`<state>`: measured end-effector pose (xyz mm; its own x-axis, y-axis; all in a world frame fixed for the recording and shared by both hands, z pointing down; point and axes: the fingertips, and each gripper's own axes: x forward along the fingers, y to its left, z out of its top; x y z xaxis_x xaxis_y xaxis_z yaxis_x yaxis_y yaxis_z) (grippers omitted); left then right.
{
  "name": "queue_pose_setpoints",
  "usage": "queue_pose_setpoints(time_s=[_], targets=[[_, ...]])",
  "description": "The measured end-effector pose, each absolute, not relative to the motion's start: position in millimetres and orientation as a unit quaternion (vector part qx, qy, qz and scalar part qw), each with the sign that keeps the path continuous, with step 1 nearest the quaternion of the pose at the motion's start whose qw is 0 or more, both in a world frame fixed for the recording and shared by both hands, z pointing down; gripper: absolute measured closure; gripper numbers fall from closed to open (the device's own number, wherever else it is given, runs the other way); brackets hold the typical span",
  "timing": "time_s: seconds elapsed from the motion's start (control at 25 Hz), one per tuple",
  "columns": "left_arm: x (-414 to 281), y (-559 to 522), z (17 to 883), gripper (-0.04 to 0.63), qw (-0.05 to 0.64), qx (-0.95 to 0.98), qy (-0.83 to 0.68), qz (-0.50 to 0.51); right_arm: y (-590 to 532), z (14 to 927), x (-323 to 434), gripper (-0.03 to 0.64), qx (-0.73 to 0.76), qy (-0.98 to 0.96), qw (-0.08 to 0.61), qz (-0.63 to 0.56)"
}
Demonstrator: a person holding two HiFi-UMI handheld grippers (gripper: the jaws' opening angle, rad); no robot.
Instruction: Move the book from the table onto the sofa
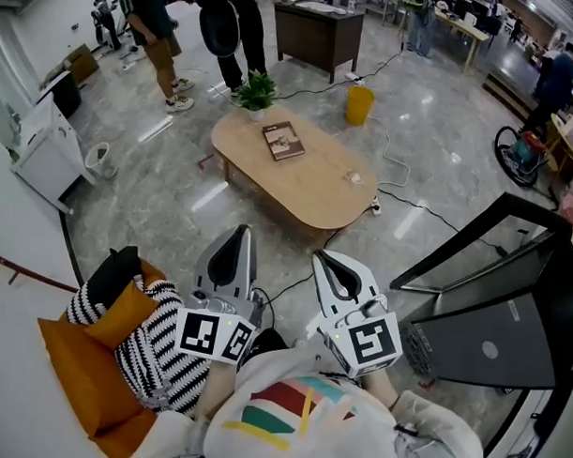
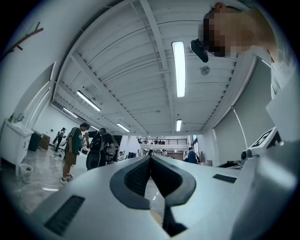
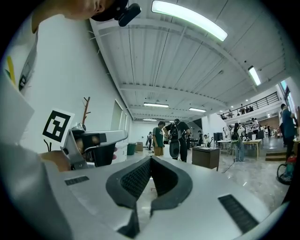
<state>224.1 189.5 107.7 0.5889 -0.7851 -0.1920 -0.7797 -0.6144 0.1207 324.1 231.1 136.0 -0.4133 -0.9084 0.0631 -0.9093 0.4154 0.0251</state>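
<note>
Close to the person's chest in head view, left gripper (image 1: 239,231) and right gripper (image 1: 323,257) sit side by side. Book (image 1: 283,141) lies flat on oval table (image 1: 316,185), farther out, near plant (image 1: 256,89). Striped cushion (image 1: 155,360) near left. Left gripper view: jaws together, nothing between. Right gripper view: jaws together, empty.

brown book (image 1: 283,141) lies flat on oval wooden table (image 1: 307,188).

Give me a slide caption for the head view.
Left tongs and right tongs shut and empty; book lies on the oval wooden table ahead.
</note>
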Motion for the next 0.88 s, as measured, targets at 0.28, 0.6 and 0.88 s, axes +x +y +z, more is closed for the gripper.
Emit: queue_pose_setpoints(time_s=[0.28,0.6,0.88], targets=[[202.0,198.1,113.1,0.589,0.016,0.880,-0.461,-0.111,241.5,138.6,297.4,0.606,0.470,-0.882,0.016,-0.004],[192.0,198.3,106.7,0.589,0.006,0.875,-0.471,-0.113,248.5,138.9,281.3,0.604,0.400,-0.913,0.074,-0.017],[204.1,196.2,115.4,0.589,0.015,0.879,-0.464,-0.110,242.5,147.3,276.6,0.604,0.401,-0.914,0.066,-0.016]])
